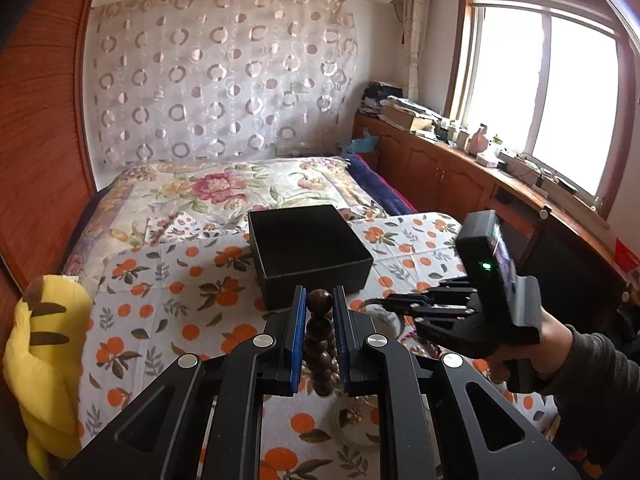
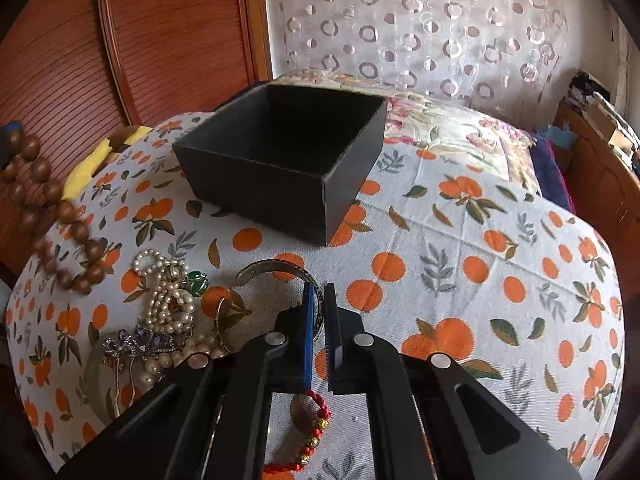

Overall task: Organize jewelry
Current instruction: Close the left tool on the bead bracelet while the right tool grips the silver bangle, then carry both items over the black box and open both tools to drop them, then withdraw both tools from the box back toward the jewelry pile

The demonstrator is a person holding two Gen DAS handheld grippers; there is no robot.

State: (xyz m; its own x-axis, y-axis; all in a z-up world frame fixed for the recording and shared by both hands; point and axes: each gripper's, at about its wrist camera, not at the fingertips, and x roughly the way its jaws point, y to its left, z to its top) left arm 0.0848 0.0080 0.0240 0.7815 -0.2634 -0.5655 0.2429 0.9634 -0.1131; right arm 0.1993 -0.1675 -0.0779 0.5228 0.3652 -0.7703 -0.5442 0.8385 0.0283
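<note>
An open black box (image 1: 308, 254) (image 2: 280, 160) stands on the orange-print cloth. My left gripper (image 1: 320, 300) is shut on a brown wooden bead bracelet (image 1: 318, 344), held just before the box; the beads also hang at the left in the right wrist view (image 2: 52, 216). My right gripper (image 2: 319, 292) (image 1: 384, 302) is shut on a silver cuff bangle (image 2: 276, 270), low over the cloth. Beside it lie a pearl necklace (image 2: 168, 300), a green stone (image 2: 197, 280), a blue jewelled hairpin (image 2: 140, 342) and a red cord bracelet (image 2: 314, 432).
A yellow plush toy (image 1: 44, 352) lies at the cloth's left edge. A floral quilt (image 1: 224, 188) covers the bed behind the box. A wooden wardrobe (image 2: 120, 40) stands on the left, and a cluttered wooden counter (image 1: 460, 160) runs under the window.
</note>
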